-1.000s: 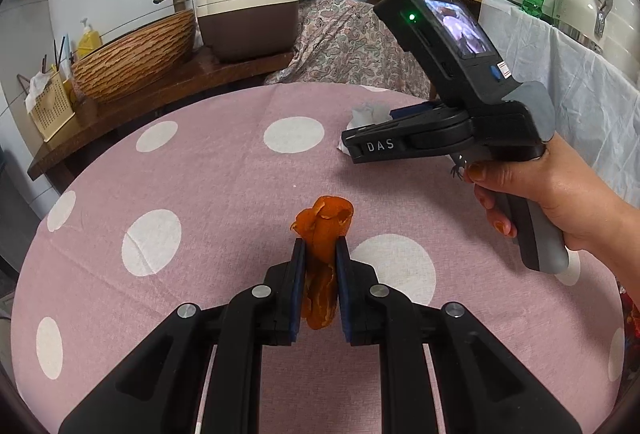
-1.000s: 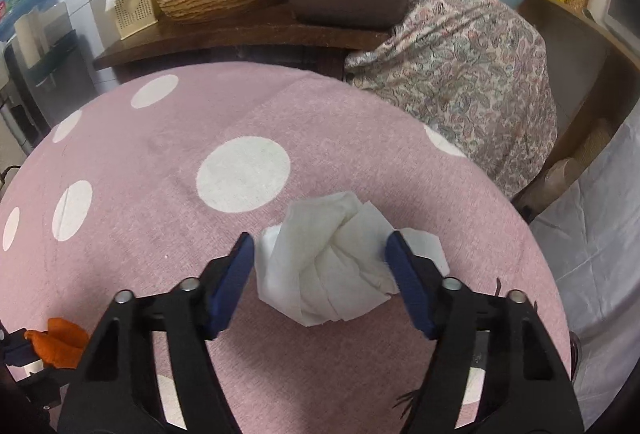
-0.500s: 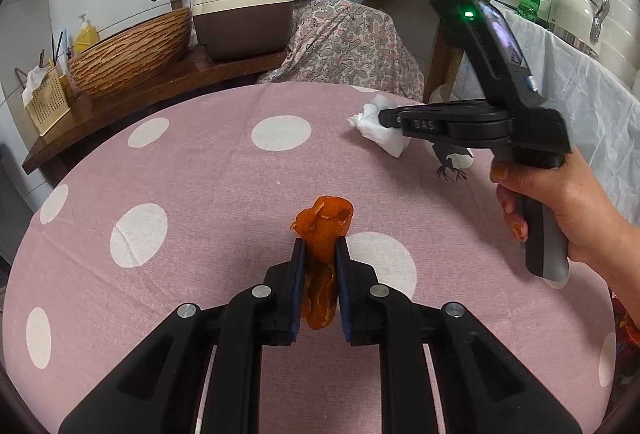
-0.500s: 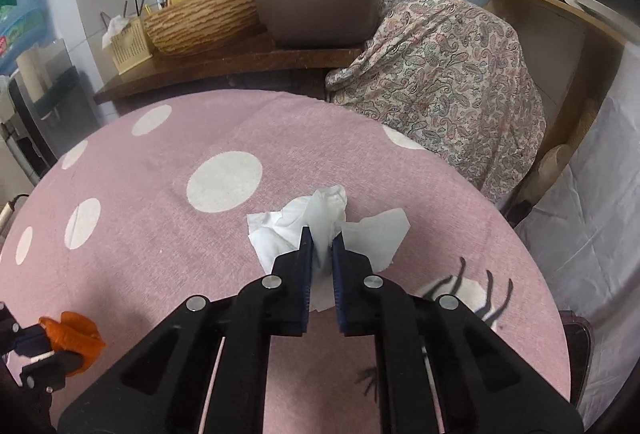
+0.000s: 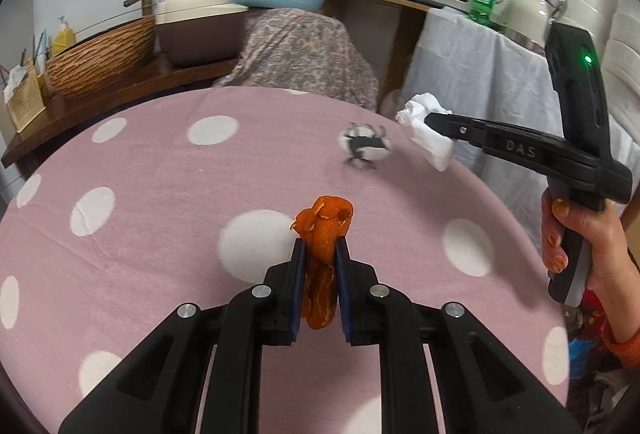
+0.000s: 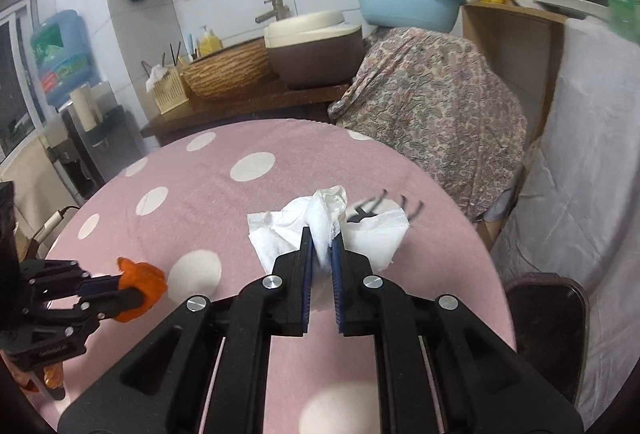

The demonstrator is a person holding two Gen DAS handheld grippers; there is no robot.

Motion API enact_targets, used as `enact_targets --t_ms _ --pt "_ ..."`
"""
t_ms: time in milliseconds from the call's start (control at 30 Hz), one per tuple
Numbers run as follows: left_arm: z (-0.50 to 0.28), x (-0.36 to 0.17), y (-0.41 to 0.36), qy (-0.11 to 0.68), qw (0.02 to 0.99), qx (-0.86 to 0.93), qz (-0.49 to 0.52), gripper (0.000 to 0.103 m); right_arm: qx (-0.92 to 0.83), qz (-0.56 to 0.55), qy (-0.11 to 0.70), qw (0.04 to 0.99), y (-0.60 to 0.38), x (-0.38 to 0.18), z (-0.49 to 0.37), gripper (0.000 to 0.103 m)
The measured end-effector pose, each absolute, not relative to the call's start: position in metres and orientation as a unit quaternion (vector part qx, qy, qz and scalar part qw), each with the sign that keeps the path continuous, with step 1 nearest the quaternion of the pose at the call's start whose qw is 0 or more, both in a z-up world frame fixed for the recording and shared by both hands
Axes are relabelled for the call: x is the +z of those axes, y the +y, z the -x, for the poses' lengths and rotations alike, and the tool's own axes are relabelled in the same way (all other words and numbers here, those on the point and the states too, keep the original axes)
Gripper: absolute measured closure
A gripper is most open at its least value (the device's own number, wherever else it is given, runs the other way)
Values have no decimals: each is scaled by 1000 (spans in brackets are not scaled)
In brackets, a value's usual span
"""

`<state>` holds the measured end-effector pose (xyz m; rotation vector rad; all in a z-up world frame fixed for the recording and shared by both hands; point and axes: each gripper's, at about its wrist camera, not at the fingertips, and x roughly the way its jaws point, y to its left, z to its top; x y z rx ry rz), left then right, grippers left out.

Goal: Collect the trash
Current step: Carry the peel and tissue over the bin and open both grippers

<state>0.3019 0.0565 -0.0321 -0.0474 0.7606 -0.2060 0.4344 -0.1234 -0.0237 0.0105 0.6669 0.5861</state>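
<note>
Left hand-held gripper (image 5: pixel 319 266) is closed on a curl of orange peel (image 5: pixel 324 230), pinched across its middle, top standing clear of the pads, lower end hanging between the fingers; it is held above the pink spotted worktop (image 5: pixel 160 173), not touching it. Right hand-held gripper (image 6: pixel 319 254) is closed on a crumpled white tissue (image 6: pixel 320 218); only a central fold sits between the pads, with loose wings spreading to either side. The left wrist view shows the tissue (image 5: pixel 426 131) lifted clear, near the worktop's far right edge. A small dark clawed item (image 5: pixel 366 147) lies on the worktop near that edge; blurred, identity not determinable. No bin is positively identified; a dark container (image 6: pixel 548 318) sits low beside the worktop on the right and may serve. Assessment: both loads secured, the step in hand is carriage to disposal. Recommend keeping both grips firm, moving steadily so the tissue's wings do not snag, and releasing only when directly over the receptacle.
</note>
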Motion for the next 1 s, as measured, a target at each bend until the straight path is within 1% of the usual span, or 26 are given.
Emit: enact_targets --t_ms 233,467,700,1000 --pt "-277 -26 -10 359 919 -162 6 88 262 -14 293 919 -204 -15 -359 93" --pt "-272 -22 -92 354 906 -231 -15 88 195 -25 287 938 -296 -31 -304 93" --pt "-301 -35 -175 376 884 -275 -27 88 133 -58 301 943 -370 -57 -293 93" --pt "-354 -65 -244 421 865 -267 -63 88 103 -66 337 933 -399 -104 -324 93"
